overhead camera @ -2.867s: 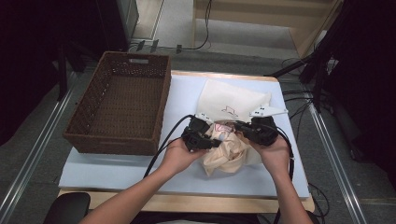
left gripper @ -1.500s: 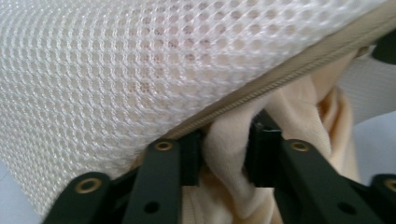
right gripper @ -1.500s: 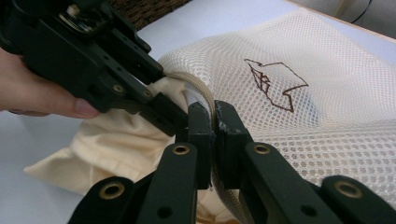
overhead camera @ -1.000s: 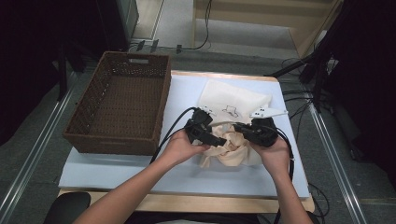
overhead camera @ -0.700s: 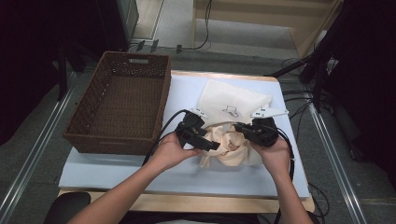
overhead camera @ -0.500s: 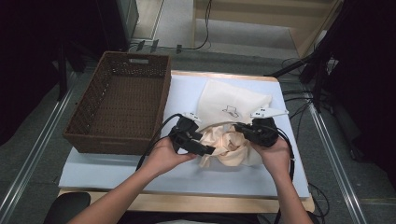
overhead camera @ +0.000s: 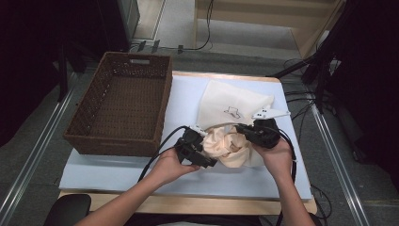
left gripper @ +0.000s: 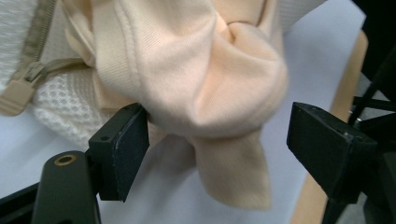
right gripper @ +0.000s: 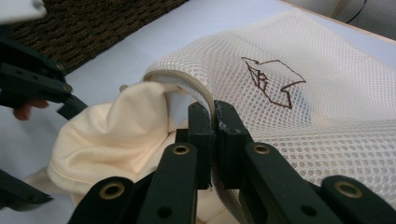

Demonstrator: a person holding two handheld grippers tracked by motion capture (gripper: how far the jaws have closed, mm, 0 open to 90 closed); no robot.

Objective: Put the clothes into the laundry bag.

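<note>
High view: a mesh laundry bag point(overhead camera: 235, 101) lies flat on the pale blue table cover point(overhead camera: 117, 169), right of centre, with a small dark house-like print on it. A peach garment point(overhead camera: 230, 146) sits bunched at the bag's near edge, between the two hands. A brown wicker basket point(overhead camera: 124, 106) stands on the left part of the table, just beside the bag and well apart from the garment.

Left gripper point(overhead camera: 207, 160): held low at the garment's left side, black cable trailing back toward the table's near edge. Left gripper view: jaws spread wide, the garment point(left gripper: 205, 88) bulging between them. One jaw touches the fabric at its lower left; the other stands clear of it. The fabric is knotted into thick folds, with a flap hanging down onto the cover. The bag's zipper tape and pull point(left gripper: 23, 88) lie at the left edge, resting on mesh.

Right gripper point(overhead camera: 241, 128): at the bag's near edge, right of the garment. Right gripper view: jaws pressed together on the bag's zippered rim point(right gripper: 201, 93), lifting it into an arch. The garment point(right gripper: 116, 135) lies partly under that raised rim, most of it outside the opening. The bag point(right gripper: 317, 116) runs off to the right, print facing up.
</note>
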